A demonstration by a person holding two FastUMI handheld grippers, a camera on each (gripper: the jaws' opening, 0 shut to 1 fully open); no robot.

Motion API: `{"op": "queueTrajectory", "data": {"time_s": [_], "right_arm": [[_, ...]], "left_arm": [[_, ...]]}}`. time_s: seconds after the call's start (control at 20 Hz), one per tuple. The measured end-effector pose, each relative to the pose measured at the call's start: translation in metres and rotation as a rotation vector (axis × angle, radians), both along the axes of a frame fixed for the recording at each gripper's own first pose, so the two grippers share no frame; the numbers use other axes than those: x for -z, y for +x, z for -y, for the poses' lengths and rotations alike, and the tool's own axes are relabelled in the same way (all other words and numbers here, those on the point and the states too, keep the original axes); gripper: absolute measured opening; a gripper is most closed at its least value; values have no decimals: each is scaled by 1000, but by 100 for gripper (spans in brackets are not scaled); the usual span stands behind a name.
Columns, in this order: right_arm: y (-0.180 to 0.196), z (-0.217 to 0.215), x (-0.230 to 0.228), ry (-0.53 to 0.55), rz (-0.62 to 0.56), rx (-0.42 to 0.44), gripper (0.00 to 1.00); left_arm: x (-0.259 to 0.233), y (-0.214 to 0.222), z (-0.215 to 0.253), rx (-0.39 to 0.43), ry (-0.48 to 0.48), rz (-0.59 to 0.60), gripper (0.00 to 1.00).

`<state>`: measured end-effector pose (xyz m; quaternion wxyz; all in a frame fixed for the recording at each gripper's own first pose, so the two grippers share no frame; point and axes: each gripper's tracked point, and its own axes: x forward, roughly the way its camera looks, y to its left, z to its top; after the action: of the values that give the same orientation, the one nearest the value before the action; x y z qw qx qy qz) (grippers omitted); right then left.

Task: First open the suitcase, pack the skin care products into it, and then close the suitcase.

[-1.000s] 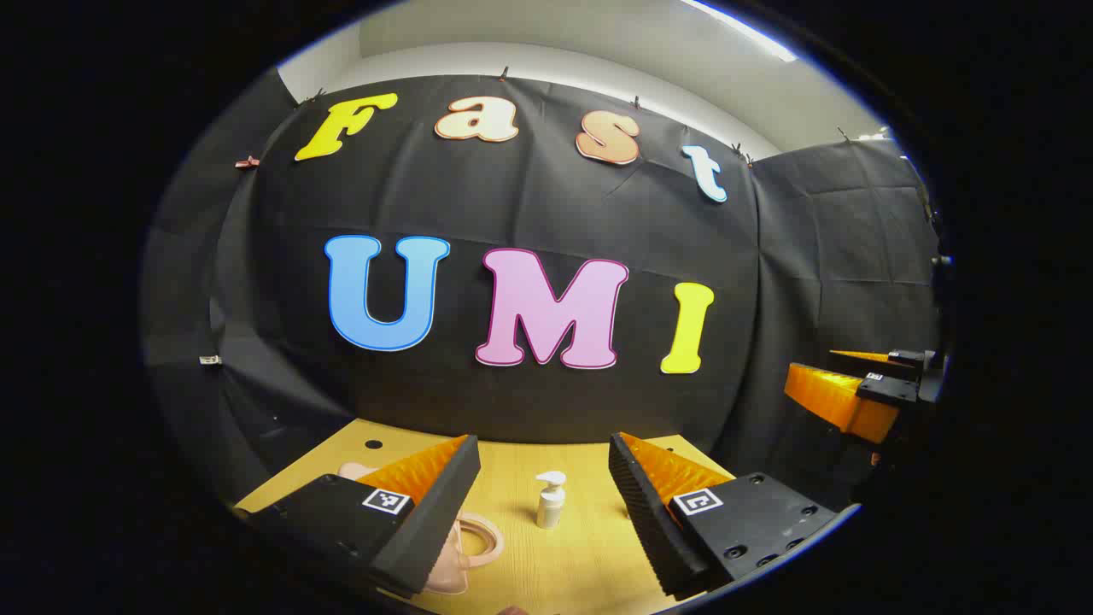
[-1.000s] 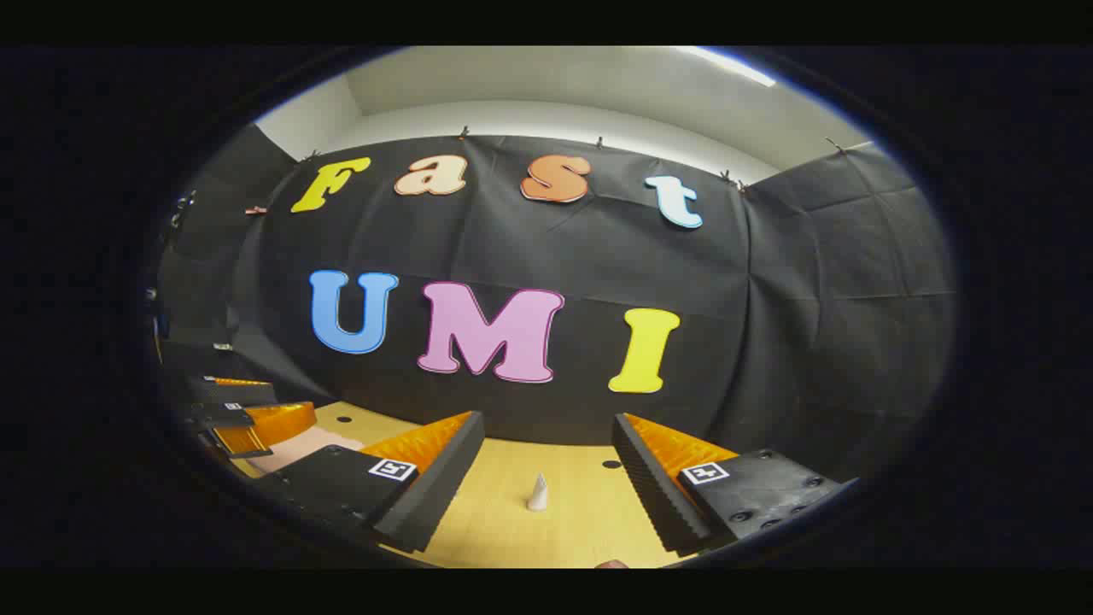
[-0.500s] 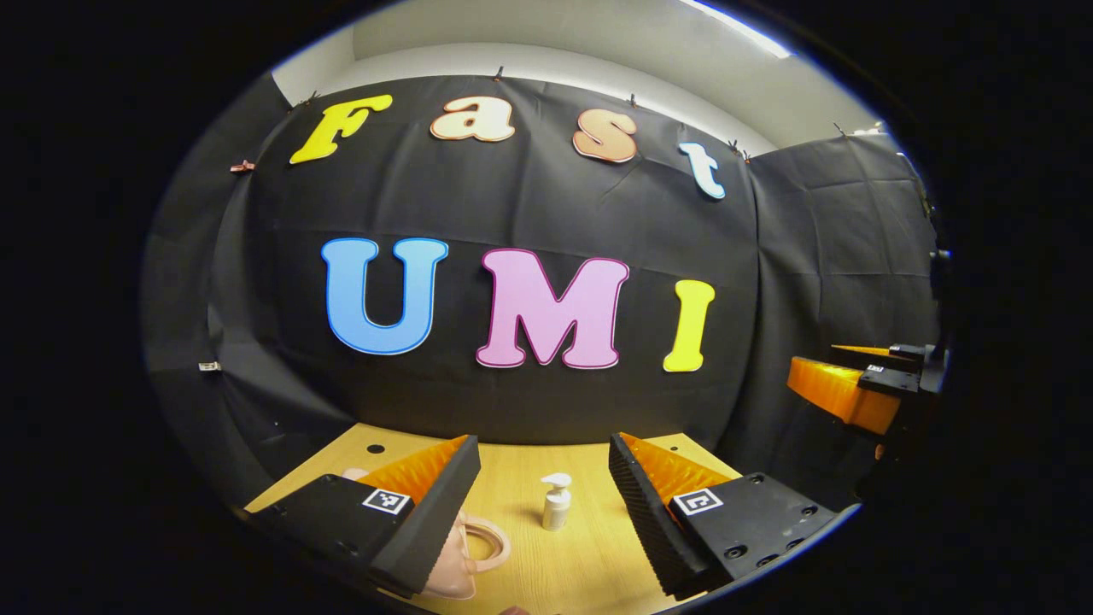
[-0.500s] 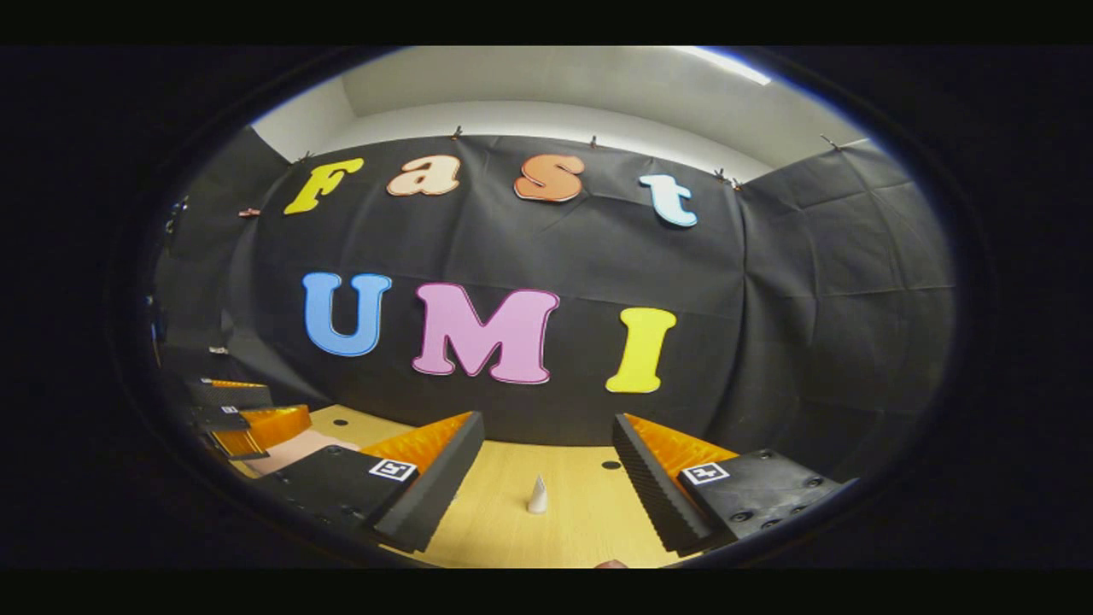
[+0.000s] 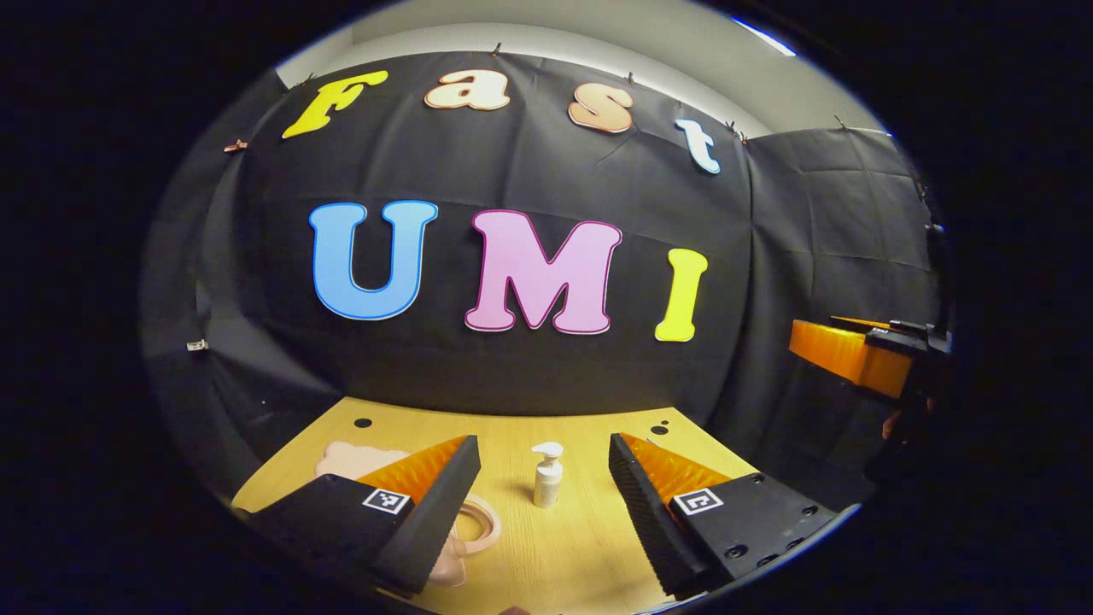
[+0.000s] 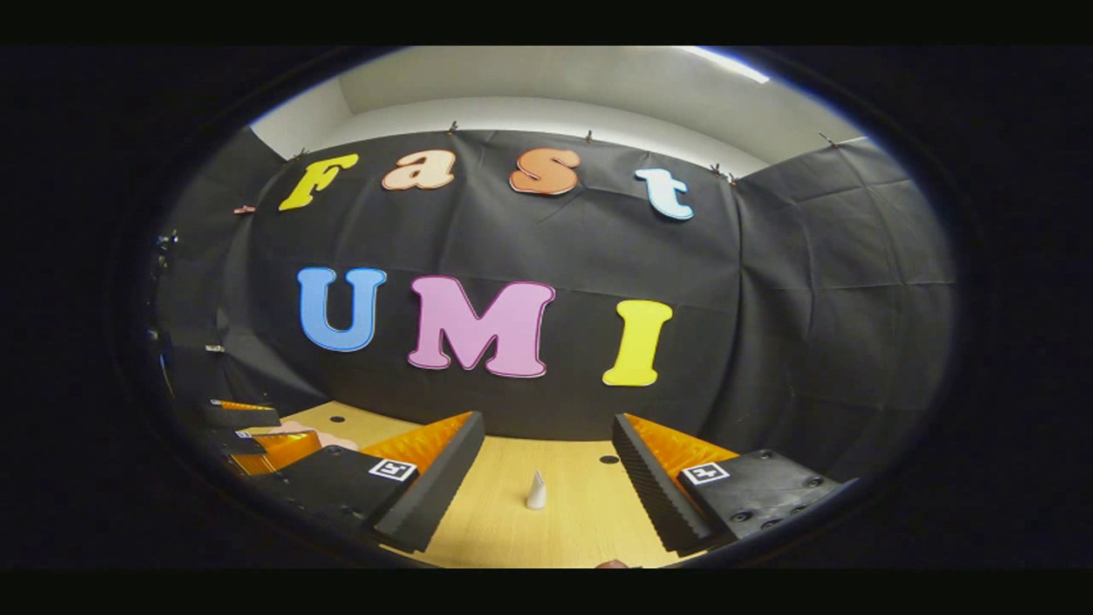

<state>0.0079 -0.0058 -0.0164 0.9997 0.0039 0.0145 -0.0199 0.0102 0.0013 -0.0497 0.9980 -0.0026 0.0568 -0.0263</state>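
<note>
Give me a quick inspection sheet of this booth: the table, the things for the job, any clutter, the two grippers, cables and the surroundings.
Surface: wooden table, with small dark holes near its far edge.
Job's things: pink suitcase with a loop handle, lying flat, looks closed, partly hidden behind the left gripper's finger; white pump bottle upright; small white cone-shaped item upright, kind unclear.
Clutter: nothing seen.
Grippers: left gripper open, holding nothing, bottle ahead between its fingers; right gripper open, holding nothing, cone ahead of it.
Cables: nothing seen.
Surroundings: black cloth wall, pale ceiling above.
</note>
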Motion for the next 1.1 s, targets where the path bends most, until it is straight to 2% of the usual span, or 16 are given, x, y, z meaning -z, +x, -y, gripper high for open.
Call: {"op": "queueTrajectory", "data": {"time_s": [0.15, 0.45, 0.55, 0.7, 0.8, 0.85, 0.95, 1.1], "right_arm": [[-1, 2, 8, -4, -7, 16, 96], [-5, 9, 25, 14, -30, 40, 96], [-3, 15, 31, 6, -33, 20, 96], [3, 28, 45, 10, -53, -26, 96], [14, 49, 56, 20, -60, -22, 96], [20, 58, 66, 38, -82, -23, 94], [34, 71, 80, 88, -114, -51, 96], [48, 98, 104, 118, -151, -72, 96]], "left_arm": [[13, 4, -4, 6, 12, -27, 96], [62, 20, -2, 41, -11, -160, 96], [82, 35, -6, 12, 10, -205, 96], [111, 59, -15, -76, 16, -286, 96], [136, 74, -18, -120, 19, -366, 96], [151, 81, -18, -133, 16, -398, 96], [181, 90, -23, -181, 13, -471, 96], [215, 102, -33, -244, 66, -545, 96]]}}
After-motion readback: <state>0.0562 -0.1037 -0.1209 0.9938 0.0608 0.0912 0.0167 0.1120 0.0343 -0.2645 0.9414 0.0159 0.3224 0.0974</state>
